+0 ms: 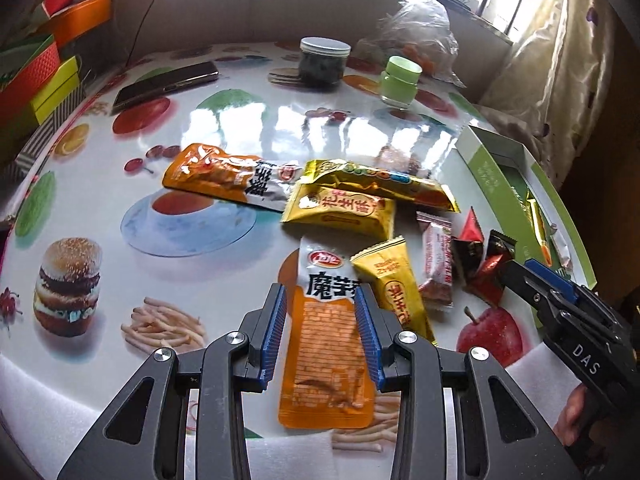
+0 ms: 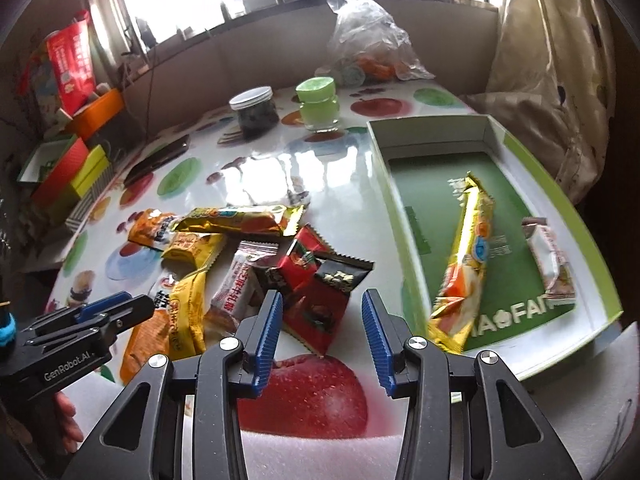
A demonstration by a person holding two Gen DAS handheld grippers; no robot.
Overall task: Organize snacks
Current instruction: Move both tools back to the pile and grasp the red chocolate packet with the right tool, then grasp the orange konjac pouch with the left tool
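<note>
An orange and white konjac packet (image 1: 326,344) lies flat on the fruit-print table (image 1: 180,264). My left gripper (image 1: 321,296) hovers just over it, open, a finger along each long edge. Beside it sit a small yellow packet (image 1: 396,280), a yellow peanut-crisp packet (image 1: 340,212), a long gold bar (image 1: 376,184) and a second orange packet (image 1: 216,172). My right gripper (image 2: 322,298) is open above a red and black packet (image 2: 320,304), which lies partly between its fingers. The green and white box (image 2: 380,148) at the right holds a gold bar (image 2: 466,248) and a pink-white packet (image 2: 550,264).
At the back stand a white-lidded jar (image 1: 324,64), a green jar (image 1: 400,80), a phone (image 1: 168,84) and a plastic bag (image 1: 416,28). Coloured boxes (image 1: 40,76) are stacked off the left edge. A curtain hangs at the right. White foam lines the near table edge.
</note>
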